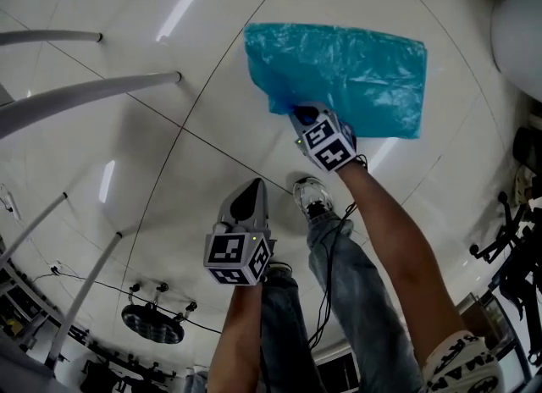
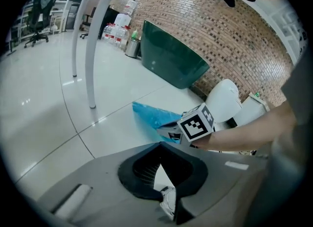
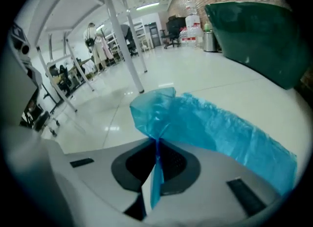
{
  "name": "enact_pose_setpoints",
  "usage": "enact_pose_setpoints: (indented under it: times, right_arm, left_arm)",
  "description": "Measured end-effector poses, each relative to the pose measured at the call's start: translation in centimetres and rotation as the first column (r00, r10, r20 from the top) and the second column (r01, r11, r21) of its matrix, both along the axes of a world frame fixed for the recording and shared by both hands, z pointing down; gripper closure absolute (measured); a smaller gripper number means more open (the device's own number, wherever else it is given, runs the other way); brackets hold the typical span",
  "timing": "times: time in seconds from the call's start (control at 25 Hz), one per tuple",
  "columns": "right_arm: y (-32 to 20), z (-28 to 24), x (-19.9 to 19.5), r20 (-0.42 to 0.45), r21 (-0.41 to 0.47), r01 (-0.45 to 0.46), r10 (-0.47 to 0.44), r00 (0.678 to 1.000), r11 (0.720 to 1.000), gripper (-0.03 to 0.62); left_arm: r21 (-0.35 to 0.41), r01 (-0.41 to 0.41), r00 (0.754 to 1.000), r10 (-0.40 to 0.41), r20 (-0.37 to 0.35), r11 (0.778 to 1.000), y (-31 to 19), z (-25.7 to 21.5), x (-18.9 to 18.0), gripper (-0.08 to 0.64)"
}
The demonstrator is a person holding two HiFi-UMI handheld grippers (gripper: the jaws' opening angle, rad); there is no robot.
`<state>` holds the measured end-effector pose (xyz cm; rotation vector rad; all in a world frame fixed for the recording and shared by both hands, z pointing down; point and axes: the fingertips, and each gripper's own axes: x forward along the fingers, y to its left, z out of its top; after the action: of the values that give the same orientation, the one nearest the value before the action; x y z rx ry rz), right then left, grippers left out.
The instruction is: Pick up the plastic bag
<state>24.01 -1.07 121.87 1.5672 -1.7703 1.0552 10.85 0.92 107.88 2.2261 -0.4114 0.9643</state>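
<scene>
Right gripper view: plastic bag [image 3: 215, 128] has its near corner pinched between the closed jaws of the right hand-held gripper [image 3: 156, 148]. That corner bunches upward, and the rest of the bag lies spread on the floor [image 3: 195, 81]. Left hand-held gripper [image 1: 247, 203] is well back from the bag, jaws together, nothing in them. Risk: the grip is only on a thin fold of slick film, so a quick lift could pull it out of the pads or tear the corner. The bag may also swing, with no second hold to steady it.
</scene>
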Motion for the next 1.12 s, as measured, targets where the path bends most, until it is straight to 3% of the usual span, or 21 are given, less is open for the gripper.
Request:
enact_pose_setpoints:
  times: [0.16,0.36,0.64,0.72,0.96,1.12]
  right_arm:
    - [0.4,-9.7,-0.5,0.117,0.094,-0.129,0.117,0.986,0.987,0.584]
    - [-0.1,-24.0,0.1,0.231,0.206,-0.23,0.181,0.956,0.951,0.583]
    - [1.3,-47.8,0.0,0.462,0.312,-0.376,0.207,0.862,0.873,0.584]
    - [1.6,-54.3,0.7,0.515,0.35,-0.408,0.19,0.836,0.843,0.583]
    - [-0.9,-72.1,1.4,0.557,0.505,-0.416,0.083,0.826,0.756,0.583]
    - [-1.7,-79.3,-1.0,0.52,0.558,-0.374,0.039,0.853,0.74,0.583]
  left_arm:
    - [0.033,-0.007,1.0,0.008,-0.028,0.999,-0.6,-7.5,0.6,0.56]
    - [0.101,0.001,0.995,0.009,-0.099,0.995,-1.3,-19.4,1.7,0.56]
    - [0.183,-0.021,0.982,0.054,-0.18,0.983,-0.8,-38.6,0.9,0.56]
    - [0.227,0.005,0.977,0.043,-0.209,0.974,-1.4,-43.8,0.8,0.56]
    - [0.357,0.203,0.951,-0.098,-0.292,0.912,-6.3,-58.2,-2.5,0.56]
    - [0.385,0.334,0.923,-0.215,-0.321,0.86,-7.0,-63.8,-8.2,0.56]
